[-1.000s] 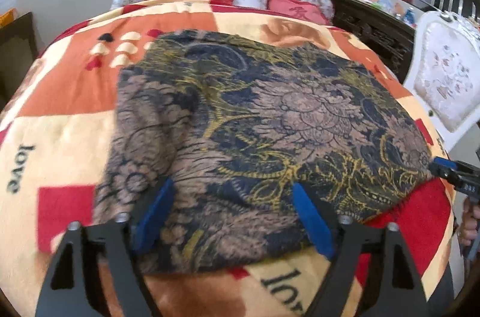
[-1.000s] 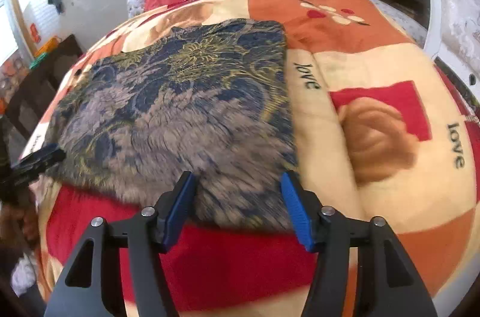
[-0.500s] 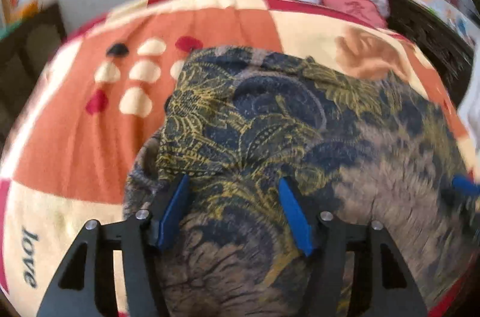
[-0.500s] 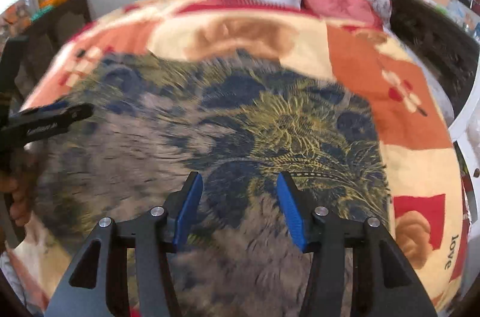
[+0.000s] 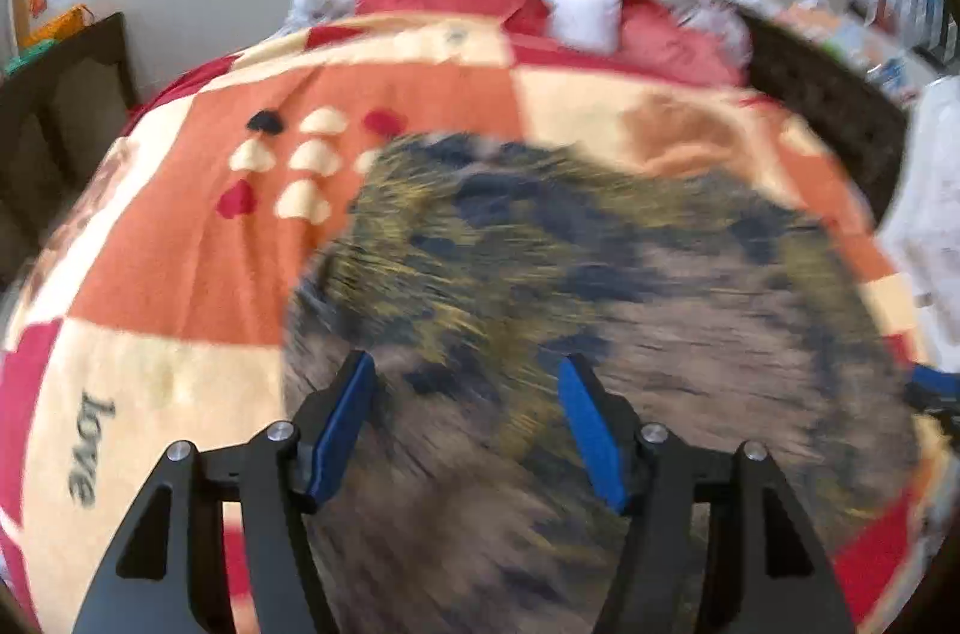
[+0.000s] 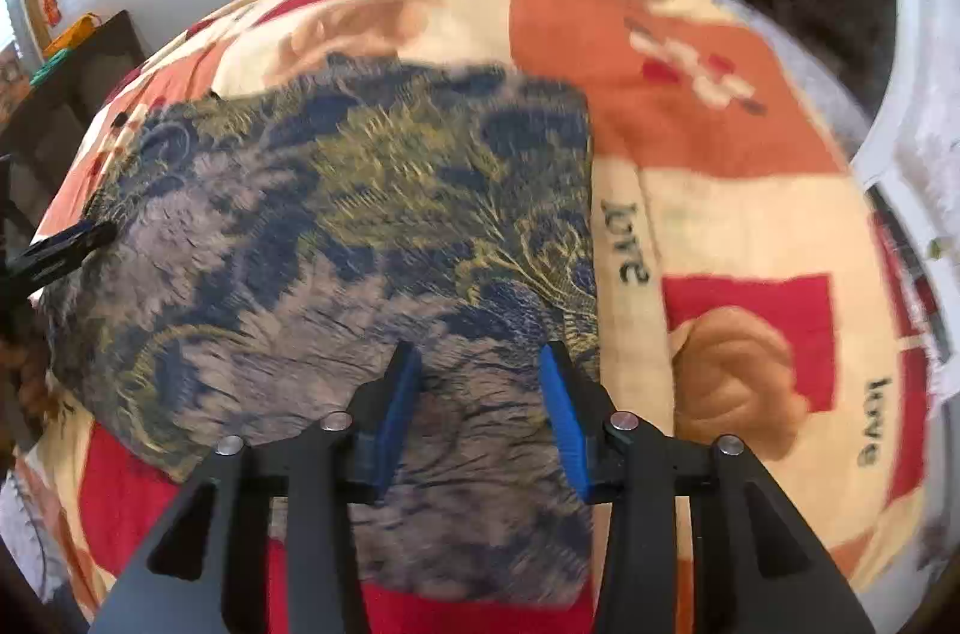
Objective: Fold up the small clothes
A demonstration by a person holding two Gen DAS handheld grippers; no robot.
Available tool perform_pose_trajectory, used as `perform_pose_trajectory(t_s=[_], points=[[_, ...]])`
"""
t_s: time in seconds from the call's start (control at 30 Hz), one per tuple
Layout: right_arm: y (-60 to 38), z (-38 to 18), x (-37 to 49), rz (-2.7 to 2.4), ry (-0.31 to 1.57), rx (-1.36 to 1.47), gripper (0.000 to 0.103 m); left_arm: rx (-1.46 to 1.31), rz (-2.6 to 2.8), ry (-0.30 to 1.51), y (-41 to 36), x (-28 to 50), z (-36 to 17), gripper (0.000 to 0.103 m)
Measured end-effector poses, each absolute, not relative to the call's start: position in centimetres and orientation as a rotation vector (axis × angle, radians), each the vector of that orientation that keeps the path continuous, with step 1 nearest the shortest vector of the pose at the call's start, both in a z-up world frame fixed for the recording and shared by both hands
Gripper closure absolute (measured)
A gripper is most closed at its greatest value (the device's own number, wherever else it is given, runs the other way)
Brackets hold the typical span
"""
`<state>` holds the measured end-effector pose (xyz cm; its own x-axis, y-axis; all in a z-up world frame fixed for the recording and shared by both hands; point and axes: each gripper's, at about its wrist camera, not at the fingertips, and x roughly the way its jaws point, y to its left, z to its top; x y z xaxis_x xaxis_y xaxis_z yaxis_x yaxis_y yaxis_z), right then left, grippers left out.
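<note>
The left gripper (image 5: pixel 465 421) and the right gripper (image 6: pixel 480 409) both hovered with jaws wide apart and nothing between them, over the dark floral garment (image 6: pixel 336 226), which lay spread flat on the orange patchwork blanket (image 6: pixel 720 190).

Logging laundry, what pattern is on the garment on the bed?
Navy, brown and gold floral garment, clearest in right wrist view.
</note>
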<state>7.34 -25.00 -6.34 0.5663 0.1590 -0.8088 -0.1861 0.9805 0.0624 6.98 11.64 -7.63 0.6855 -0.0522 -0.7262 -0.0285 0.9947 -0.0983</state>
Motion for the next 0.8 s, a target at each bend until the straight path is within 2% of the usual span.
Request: perform_pose_trajectory(t_s=[0.13, 0.2, 0.27, 0.33, 0.43, 0.57, 0.67, 0.73, 0.8], points=[[-18.1, -5.7, 6.0, 0.331, 0.904, -0.093, 0.045, -0.067, -0.056, 0.83, 10.0, 3.6, -8.8, 0.028], [-15.1, -7.0, 5.6, 0.342, 0.908, -0.165, 0.044, -0.063, -0.066, 0.873, 10.2, 3.0, -11.1, 0.028], [-13.1, -10.1, 5.9, 0.309, 0.986, -0.239, 0.041, -0.043, -0.079, 0.854, 10.0, 2.5, -10.9, 0.028], [-13.3, -10.2, 5.5, 0.283, 0.955, -0.224, 0.04, -0.071, -0.096, 0.874, 10.3, 2.4, -10.5, 0.028], [-13.5, -7.8, 5.8, 0.266, 0.912, -0.152, 0.04, -0.215, -0.14, 0.871, 12.4, 0.8, -9.4, 0.027], [-12.8, -5.0, 6.7, 0.269, 0.764, -0.14, 0.04, -0.408, -0.157, 0.823, 16.4, -3.3, -8.4, 0.014], [-11.9, -7.0, 8.3, 0.295, 0.78, -0.121, 0.04, -0.587, -0.146, 0.841, 19.3, -5.1, -9.6, 0.014], [-12.0, -10.3, 9.0, 0.268, 0.846, -0.137, 0.04, -0.639, -0.163, 0.858, 20.0, -5.1, -10.6, 0.014], [-11.9, -10.7, 8.6, 0.278, 0.818, -0.124, 0.038, -0.649, -0.177, 0.854, 19.6, -4.5, -10.6, 0.007]])
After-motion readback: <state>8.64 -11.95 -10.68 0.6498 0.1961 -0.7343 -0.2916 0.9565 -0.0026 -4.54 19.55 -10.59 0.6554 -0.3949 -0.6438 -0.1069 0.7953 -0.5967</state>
